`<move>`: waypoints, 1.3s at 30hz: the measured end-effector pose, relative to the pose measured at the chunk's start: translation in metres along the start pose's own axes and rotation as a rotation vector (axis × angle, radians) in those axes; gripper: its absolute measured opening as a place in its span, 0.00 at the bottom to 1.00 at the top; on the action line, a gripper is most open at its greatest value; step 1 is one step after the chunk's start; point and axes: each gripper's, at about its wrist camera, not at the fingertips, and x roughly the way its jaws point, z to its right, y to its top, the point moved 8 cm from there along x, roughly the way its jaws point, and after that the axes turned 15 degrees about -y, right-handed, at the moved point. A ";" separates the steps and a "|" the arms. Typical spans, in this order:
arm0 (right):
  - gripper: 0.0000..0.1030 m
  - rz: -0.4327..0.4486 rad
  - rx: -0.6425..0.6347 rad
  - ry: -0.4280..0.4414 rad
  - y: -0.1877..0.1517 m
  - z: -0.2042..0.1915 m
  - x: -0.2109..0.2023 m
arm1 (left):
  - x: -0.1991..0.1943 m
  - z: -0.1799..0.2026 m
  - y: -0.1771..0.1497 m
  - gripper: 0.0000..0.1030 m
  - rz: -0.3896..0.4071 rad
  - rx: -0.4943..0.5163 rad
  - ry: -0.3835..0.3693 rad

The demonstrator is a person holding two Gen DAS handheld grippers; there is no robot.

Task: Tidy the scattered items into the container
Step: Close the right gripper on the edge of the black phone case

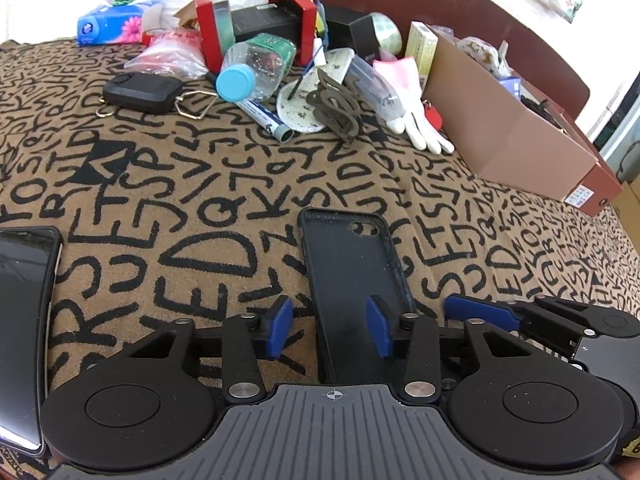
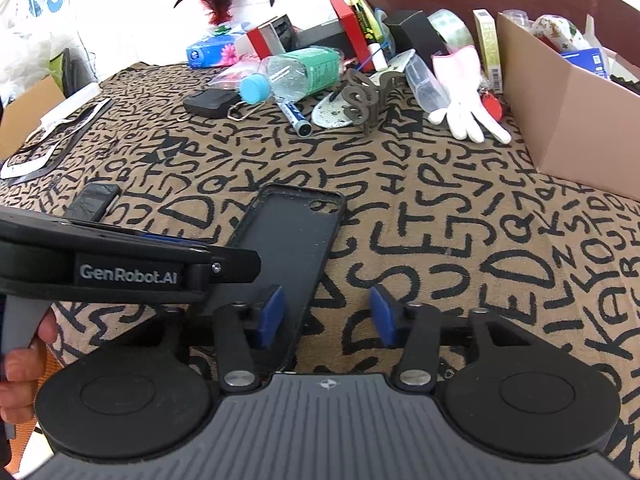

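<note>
An empty black phone case [image 1: 352,272] [image 2: 288,248] lies open side up on the letter-patterned cloth, close in front of both grippers. My left gripper [image 1: 330,322] straddles the case's left wall: one blue pad is outside it, the other over its inside, and neither presses. My right gripper [image 2: 326,314] straddles the case's right wall the same way, with a gap on both sides. Its blue finger [image 1: 480,312] shows at the right of the left wrist view. The cardboard box [image 1: 516,140] [image 2: 568,120] stands at the right and holds several items.
A pile lies at the far side: a plastic bottle [image 1: 256,64], marker [image 1: 264,116], black fob [image 1: 140,92], white glove [image 1: 416,120], tissue pack [image 1: 116,20], red boxes [image 1: 208,28]. A dark phone [image 1: 24,320] lies at the left. A person's hand [image 2: 20,364] holds the left gripper's handle.
</note>
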 end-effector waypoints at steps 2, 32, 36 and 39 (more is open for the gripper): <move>0.43 0.004 -0.007 0.004 0.000 -0.002 0.000 | 0.001 0.001 -0.001 0.47 -0.004 0.000 -0.008; 0.13 0.004 -0.030 0.031 0.001 -0.009 0.001 | 0.006 -0.001 -0.003 0.22 0.001 0.032 0.025; 0.12 0.005 -0.027 0.028 0.001 -0.008 0.000 | 0.006 0.002 -0.003 0.12 0.003 0.063 0.046; 0.13 0.006 -0.021 0.028 0.001 -0.007 0.000 | 0.006 0.001 -0.003 0.12 0.004 0.061 0.044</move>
